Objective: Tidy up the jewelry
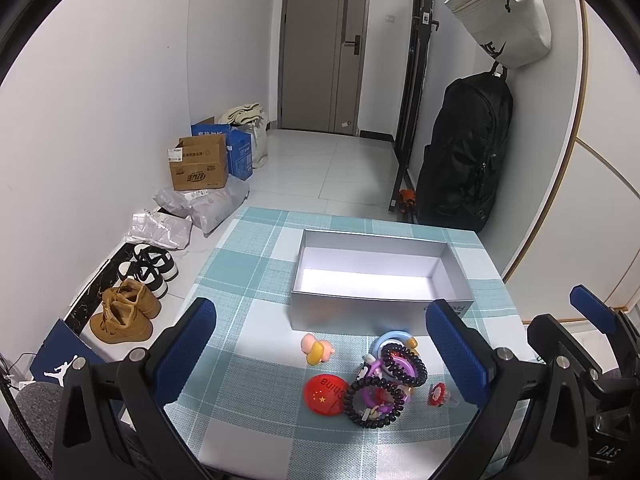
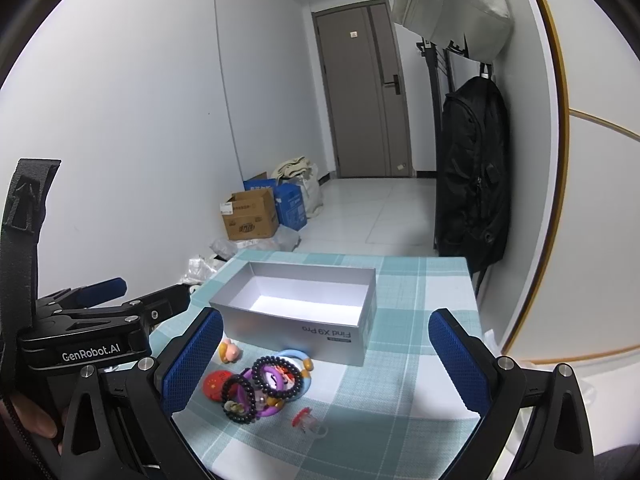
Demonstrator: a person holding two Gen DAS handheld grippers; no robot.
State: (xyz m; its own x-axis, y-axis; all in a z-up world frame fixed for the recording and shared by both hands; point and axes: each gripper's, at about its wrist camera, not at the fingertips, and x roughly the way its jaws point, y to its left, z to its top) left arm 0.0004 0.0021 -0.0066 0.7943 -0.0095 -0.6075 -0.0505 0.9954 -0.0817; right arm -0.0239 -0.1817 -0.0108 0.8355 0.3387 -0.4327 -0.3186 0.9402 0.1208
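Silver box (image 1: 372, 304) is seen empty on the checked tablecloth (image 1: 248, 280); jewelry pile (image 1: 384, 380) is heaped just before it. Left gripper (image 1: 320, 360) and right gripper (image 2: 324, 372) are held above, jaws apart, nothing gripped.

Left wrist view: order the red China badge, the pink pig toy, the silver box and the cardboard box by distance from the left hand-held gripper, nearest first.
1. Red China badge, on the cloth between the left hand-held gripper fingers.
2. Pink pig toy, just beyond the badge.
3. Silver box, mid-table, open and empty.
4. Cardboard box, on the floor by the left wall.
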